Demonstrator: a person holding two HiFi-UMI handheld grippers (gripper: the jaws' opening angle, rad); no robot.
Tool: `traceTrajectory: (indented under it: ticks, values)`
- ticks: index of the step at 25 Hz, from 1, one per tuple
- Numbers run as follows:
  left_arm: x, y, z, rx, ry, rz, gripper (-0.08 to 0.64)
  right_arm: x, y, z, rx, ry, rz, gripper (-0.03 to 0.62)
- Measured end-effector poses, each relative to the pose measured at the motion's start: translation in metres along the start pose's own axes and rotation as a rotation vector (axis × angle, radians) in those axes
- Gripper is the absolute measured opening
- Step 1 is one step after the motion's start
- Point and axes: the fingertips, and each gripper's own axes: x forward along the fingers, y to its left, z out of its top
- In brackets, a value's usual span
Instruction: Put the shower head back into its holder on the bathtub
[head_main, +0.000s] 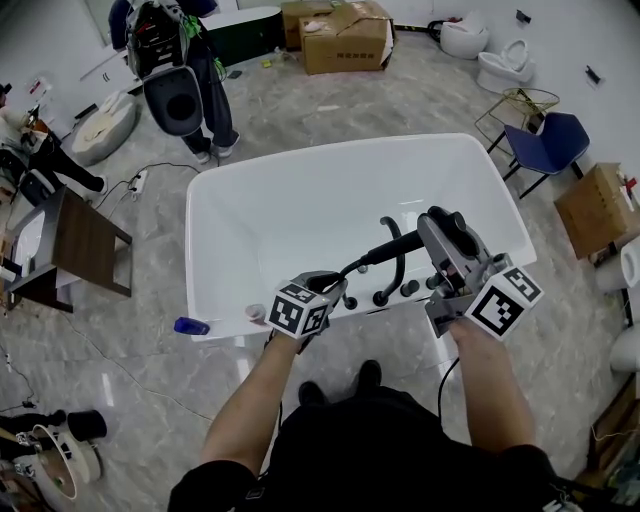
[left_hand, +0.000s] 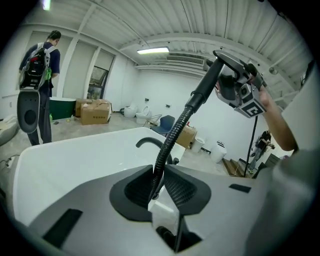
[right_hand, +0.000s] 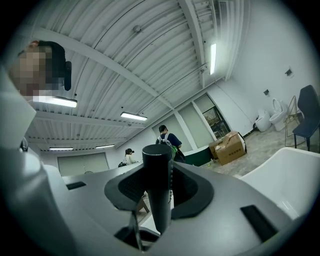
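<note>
The black shower head handle hangs over the near rim of the white bathtub. My right gripper is shut on it; in the right gripper view the handle stands upright between the pads. The ribbed black hose runs down to my left gripper, which is shut on the hose. The left gripper view shows the handle up at the right, in the right gripper. A curved black faucet and small black fittings sit on the rim below. I cannot tell which fitting is the holder.
A blue bottle lies on the tub's near left corner. A person with a backpack stands beyond the tub, with cardboard boxes behind. A blue chair is at the right and a wooden table at the left.
</note>
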Motion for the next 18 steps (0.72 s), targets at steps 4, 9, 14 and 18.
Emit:
traceTrajectory:
  ticks: [4,9,14,18]
  values:
    - [0.0,-0.01,-0.022,-0.039,-0.006,-0.021,0.081,0.0,0.001,-0.013,-0.018,0.034,-0.003,0.138]
    - [-0.018,-0.004,-0.025,-0.06,-0.035,0.021,0.086,0.003,0.002,-0.029,-0.045,0.07,-0.002,0.137]
    - [-0.044,0.001,-0.012,-0.059,-0.102,0.073,0.086,0.005,0.0,-0.053,-0.058,0.107,-0.022,0.137]
    - [-0.074,0.01,-0.003,-0.062,-0.165,0.093,0.086,0.007,0.007,-0.079,-0.11,0.149,-0.055,0.137]
